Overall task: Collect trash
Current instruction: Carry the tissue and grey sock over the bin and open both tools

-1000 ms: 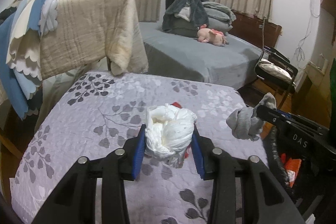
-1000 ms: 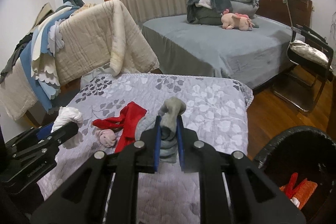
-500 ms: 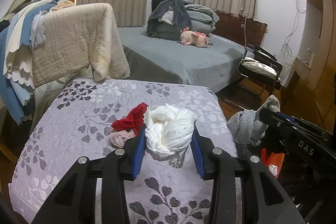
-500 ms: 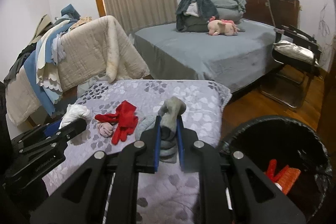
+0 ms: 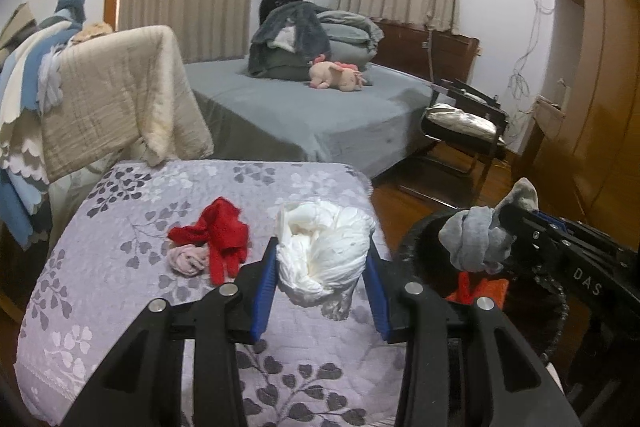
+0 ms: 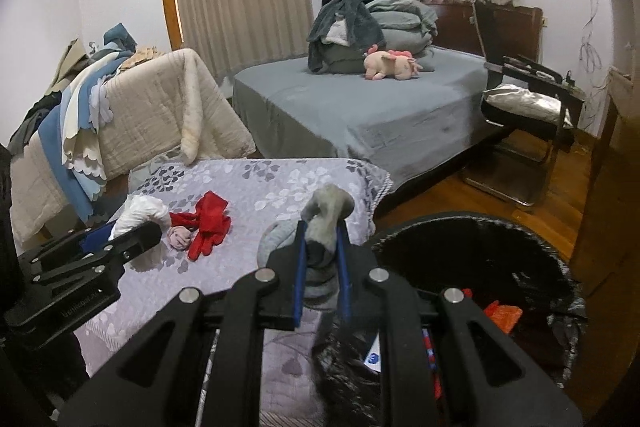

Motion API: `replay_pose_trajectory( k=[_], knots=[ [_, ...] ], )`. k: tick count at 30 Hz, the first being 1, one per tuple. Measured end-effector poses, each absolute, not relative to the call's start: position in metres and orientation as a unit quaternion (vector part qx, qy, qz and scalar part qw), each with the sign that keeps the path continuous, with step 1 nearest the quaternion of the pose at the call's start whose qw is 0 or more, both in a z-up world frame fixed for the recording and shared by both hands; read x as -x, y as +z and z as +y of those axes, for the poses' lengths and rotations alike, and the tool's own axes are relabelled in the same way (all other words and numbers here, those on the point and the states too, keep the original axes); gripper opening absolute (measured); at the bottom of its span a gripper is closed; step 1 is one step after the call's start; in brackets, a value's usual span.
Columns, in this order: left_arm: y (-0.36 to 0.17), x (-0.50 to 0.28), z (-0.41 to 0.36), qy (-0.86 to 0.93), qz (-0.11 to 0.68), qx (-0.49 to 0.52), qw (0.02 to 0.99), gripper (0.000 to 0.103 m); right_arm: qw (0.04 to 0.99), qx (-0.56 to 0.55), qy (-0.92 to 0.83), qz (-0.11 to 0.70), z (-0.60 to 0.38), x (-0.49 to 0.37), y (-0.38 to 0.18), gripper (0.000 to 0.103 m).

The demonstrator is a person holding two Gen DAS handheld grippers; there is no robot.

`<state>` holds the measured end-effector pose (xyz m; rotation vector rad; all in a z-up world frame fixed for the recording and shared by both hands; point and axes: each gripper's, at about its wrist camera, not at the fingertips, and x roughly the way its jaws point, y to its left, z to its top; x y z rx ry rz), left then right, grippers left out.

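Note:
My left gripper (image 5: 322,267) is shut on a white crumpled bundle (image 5: 324,259) and holds it above the right part of the grey floral quilt (image 5: 120,291). My right gripper (image 6: 322,247) is shut on a grey sock bundle (image 6: 324,215), near the rim of a black-lined trash bin (image 6: 532,279); in the left wrist view the bundle (image 5: 472,239) hangs over the bin (image 5: 416,239). A red cloth (image 5: 220,235) and a small pink wad (image 5: 186,259) lie on the quilt. Red-orange trash (image 6: 504,315) lies inside the bin.
A blanket-draped rack (image 5: 108,99) stands behind the quilt on the left. A grey bed (image 5: 304,115) with piled bedding and a pink plush toy (image 5: 336,77) is beyond. A black chair (image 5: 460,127) stands on the wooden floor to the right.
Both grippers have pulled back and swung right with their loads. The trash bin has come into fuller view and the grey bundle now hangs at its rim.

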<state>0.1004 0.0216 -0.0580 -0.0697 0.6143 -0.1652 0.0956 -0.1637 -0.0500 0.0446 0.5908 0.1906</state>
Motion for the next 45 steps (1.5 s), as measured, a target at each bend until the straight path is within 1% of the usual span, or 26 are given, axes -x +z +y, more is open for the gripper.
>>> replay_pose_trajectory(
  k=[10,21,32,45],
  knots=[
    [-0.041,-0.087,-0.011,-0.12,0.285,0.02,0.951,0.04,0.959,-0.023,0.071,0.273,-0.195,-0.074,-0.036,0.013],
    [-0.039,-0.083,-0.042,-0.159,0.282,0.008,0.946,0.04,0.96,-0.023,0.026,0.278,-0.229,-0.06,-0.039,0.013],
    [-0.059,-0.094,-0.089,-0.222,0.294,-0.014,0.929,0.04,0.955,-0.021,-0.032,0.294,-0.274,-0.052,-0.055,0.013],
    [-0.095,-0.127,-0.141,-0.27,0.322,-0.023,0.907,0.04,0.941,-0.027,-0.071,0.329,-0.315,-0.064,-0.092,0.013]
  ],
)
